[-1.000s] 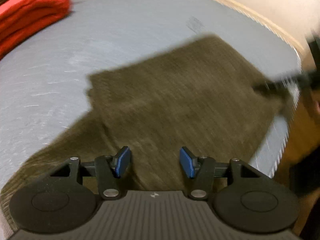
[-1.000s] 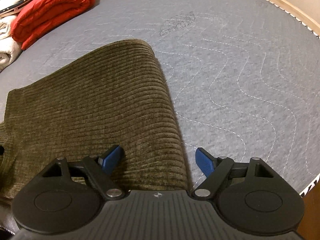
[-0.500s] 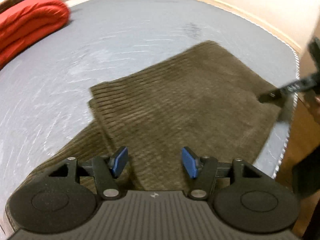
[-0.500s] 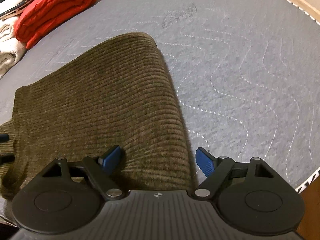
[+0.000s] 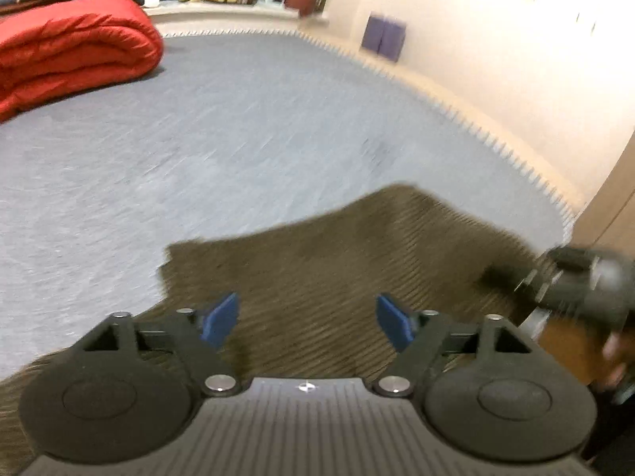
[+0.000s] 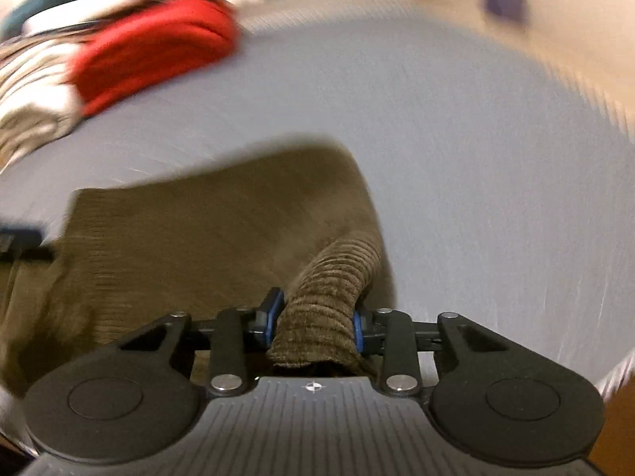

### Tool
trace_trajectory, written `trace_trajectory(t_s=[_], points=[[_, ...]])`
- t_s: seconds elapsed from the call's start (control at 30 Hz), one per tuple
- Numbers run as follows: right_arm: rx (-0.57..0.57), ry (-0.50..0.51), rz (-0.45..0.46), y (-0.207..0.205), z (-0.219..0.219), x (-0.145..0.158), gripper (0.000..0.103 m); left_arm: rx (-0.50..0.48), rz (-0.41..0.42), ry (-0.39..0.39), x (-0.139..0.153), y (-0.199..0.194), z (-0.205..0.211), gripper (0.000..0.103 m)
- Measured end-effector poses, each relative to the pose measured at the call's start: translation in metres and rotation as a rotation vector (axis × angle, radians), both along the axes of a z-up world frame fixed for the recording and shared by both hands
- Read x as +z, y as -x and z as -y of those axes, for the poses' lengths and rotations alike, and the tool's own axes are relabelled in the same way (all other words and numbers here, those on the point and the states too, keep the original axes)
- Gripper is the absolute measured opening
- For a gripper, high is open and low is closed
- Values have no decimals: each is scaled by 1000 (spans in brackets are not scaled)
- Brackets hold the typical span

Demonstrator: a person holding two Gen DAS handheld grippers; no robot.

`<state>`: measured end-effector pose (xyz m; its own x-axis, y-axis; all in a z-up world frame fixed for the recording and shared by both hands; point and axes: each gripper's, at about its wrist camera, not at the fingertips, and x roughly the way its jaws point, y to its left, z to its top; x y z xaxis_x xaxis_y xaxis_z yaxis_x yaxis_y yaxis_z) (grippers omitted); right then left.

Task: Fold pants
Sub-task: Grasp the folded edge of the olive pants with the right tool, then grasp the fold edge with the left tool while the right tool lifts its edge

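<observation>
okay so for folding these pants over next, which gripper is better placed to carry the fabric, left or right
Right, most likely. The right gripper has just closed and pinches a bunched edge of the pants, lifted off the bed. The left gripper has just been opening and holds nothing above the fabric.

My pants [image 6: 222, 230] are olive-brown ribbed corduroy. The bed [image 5: 238, 127] looks plain grey, though blurred. My black tool [image 6: 315, 323] has blue pads [image 5: 220, 319]; the quilt [image 5: 71, 47] is red.

Beyond the olive corduroy pants [image 5: 357, 261], the grey mattress [image 5: 246, 127] lies bare and passable up to its far edge, where a red folded quilt [image 5: 67, 51] blocks the far-left corner and a cream wall [image 5: 496, 55] closes the right side.
</observation>
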<state>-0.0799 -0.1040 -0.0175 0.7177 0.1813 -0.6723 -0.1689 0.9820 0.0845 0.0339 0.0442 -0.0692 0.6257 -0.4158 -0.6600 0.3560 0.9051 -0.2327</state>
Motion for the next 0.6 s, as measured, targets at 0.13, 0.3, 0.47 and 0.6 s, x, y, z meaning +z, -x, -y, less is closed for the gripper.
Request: trace_trajectory(t_s=[0.13, 0.3, 0.47, 0.6], points=[[207, 123, 212, 33, -59, 25, 34, -58, -26, 184, 18, -3, 1, 93], [430, 317, 410, 78, -130, 28, 33, -172, -53, 241, 27, -1, 10, 100], [634, 410, 514, 115, -178, 19, 33, -82, -100, 203, 16, -4, 0, 97], [723, 414, 498, 120, -200, 13, 32, 66, -180, 95, -4, -13, -20, 32]])
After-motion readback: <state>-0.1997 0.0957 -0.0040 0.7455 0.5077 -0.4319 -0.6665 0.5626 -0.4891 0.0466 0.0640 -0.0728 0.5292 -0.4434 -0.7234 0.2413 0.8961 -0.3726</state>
